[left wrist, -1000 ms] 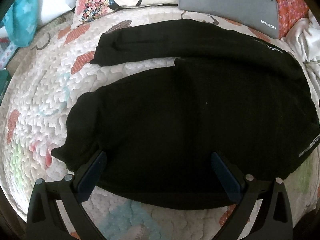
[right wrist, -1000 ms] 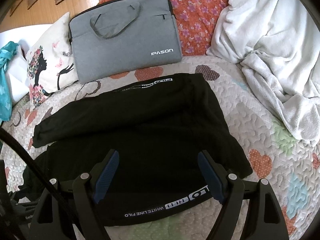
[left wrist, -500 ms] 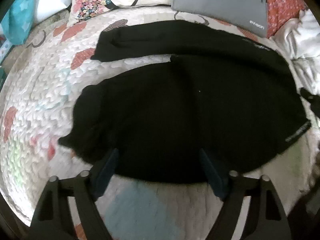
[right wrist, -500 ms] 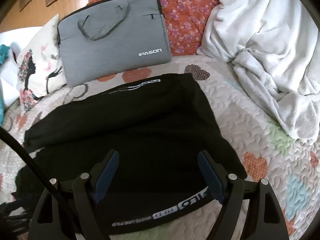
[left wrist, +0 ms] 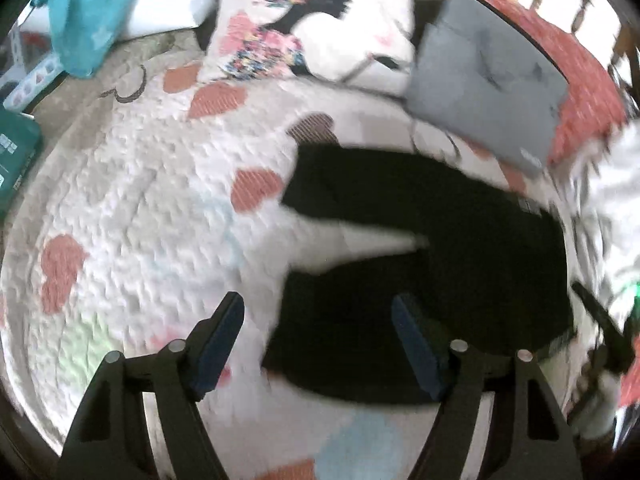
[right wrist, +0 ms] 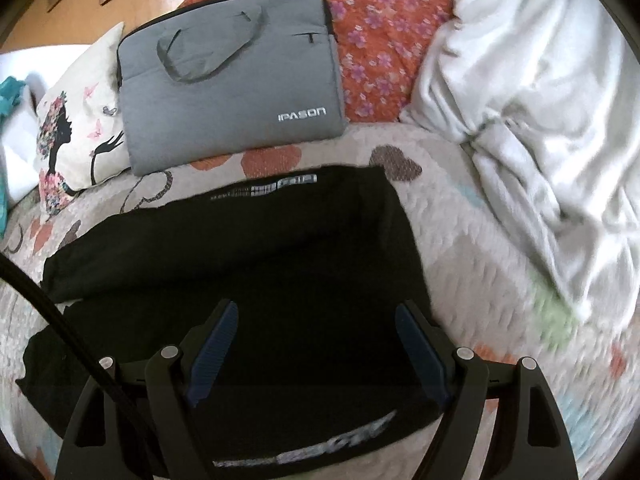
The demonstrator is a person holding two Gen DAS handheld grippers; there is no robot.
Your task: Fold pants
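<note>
Black pants (right wrist: 248,264) with a white-lettered waistband lie flat on the quilted bed, legs running to the left. In the blurred left wrist view the pants (left wrist: 460,264) show both legs split apart in a V. My left gripper (left wrist: 320,332) is open and empty, above the near leg's end. My right gripper (right wrist: 316,344) is open and empty, above the pants close to the near waistband edge.
A grey IPASON laptop bag (right wrist: 232,80) leans at the back against an orange flowered pillow (right wrist: 384,32). A white printed cushion (right wrist: 80,120) is back left. A rumpled white blanket (right wrist: 540,120) lies right. Teal cloth (left wrist: 84,12) and boxes sit far left.
The left gripper has swung left and back toward the leg ends; its view is motion-blurred. The right gripper has moved forward over the waistband. Both stay open.
</note>
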